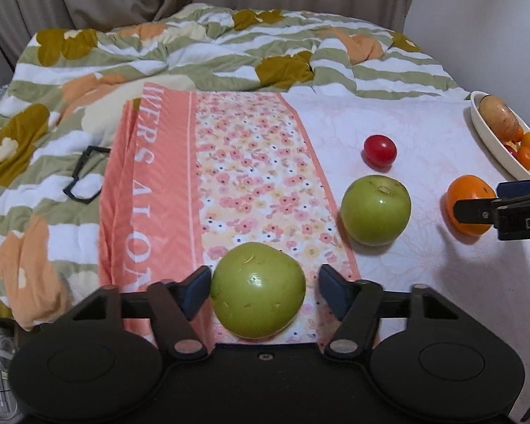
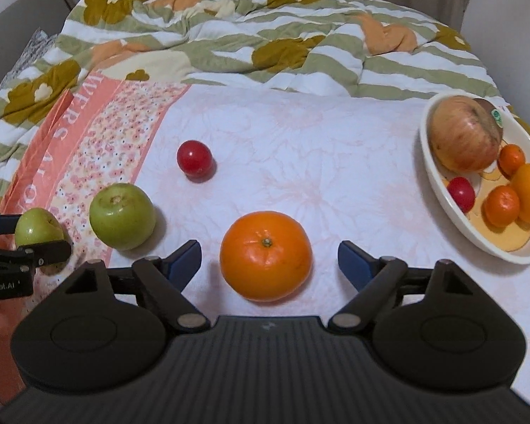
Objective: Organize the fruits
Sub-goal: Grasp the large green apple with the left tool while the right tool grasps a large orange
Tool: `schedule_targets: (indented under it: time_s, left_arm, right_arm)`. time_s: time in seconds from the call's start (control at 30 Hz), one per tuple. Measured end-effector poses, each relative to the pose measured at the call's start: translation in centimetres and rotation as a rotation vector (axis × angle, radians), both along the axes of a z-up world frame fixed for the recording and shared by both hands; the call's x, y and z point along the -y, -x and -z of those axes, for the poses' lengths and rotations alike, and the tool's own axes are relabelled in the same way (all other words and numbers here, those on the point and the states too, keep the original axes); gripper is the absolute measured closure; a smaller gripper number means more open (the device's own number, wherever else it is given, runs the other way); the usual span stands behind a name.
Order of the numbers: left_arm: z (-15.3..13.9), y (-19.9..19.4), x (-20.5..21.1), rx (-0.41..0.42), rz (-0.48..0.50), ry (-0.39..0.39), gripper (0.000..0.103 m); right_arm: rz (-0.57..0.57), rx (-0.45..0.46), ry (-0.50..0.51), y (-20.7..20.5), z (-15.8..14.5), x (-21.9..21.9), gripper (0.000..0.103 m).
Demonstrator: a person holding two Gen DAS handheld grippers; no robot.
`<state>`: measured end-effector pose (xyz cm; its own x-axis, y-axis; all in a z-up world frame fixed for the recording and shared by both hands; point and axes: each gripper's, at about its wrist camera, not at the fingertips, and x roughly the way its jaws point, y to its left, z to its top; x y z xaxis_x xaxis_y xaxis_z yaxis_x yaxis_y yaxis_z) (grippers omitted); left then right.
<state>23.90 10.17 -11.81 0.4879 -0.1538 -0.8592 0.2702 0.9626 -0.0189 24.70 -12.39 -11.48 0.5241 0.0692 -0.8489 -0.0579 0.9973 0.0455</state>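
Observation:
In the left wrist view my left gripper (image 1: 263, 288) is open around a green apple (image 1: 257, 289) on the floral cloth; its left pad is close to the apple, its right pad apart. A second green apple (image 1: 375, 209) and a red tomato (image 1: 380, 150) lie beyond on the white cloth. In the right wrist view my right gripper (image 2: 268, 265) is open around an orange (image 2: 265, 255), with gaps on both sides. The white bowl (image 2: 438, 190) at the right holds a reddish apple (image 2: 464, 133), small oranges and a red tomato.
A striped floral blanket (image 1: 208, 46) is bunched across the back of the bed. Black glasses (image 1: 84, 173) lie on it at the left. A pink floral cloth (image 1: 166, 183) covers the left part of the surface. The bowl (image 1: 491, 141) stands at the right edge.

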Motion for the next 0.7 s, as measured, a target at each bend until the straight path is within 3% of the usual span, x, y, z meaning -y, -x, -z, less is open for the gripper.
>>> schedule_targets:
  time_s: [0.1,0.47,0.7]
  left_arm:
    - [0.1,0.0,-0.1,-0.005,-0.005,-0.012,0.043]
    - [-0.2,1.0,-0.7,-0.016,-0.032,0.012,0.043]
    - [-0.5,2.0,-1.0,-0.018,-0.052,0.019,0.043]
  right_arm:
    - [-0.005,-0.009,-0.004,-0.2,0.2,-0.1,0.008]
    - [-0.027,-0.018,0.011,-0.6,0.5,-0.4,0.016]
    - [-0.045,-0.006,0.020,-0.5,0.5,-0.6,0.028]
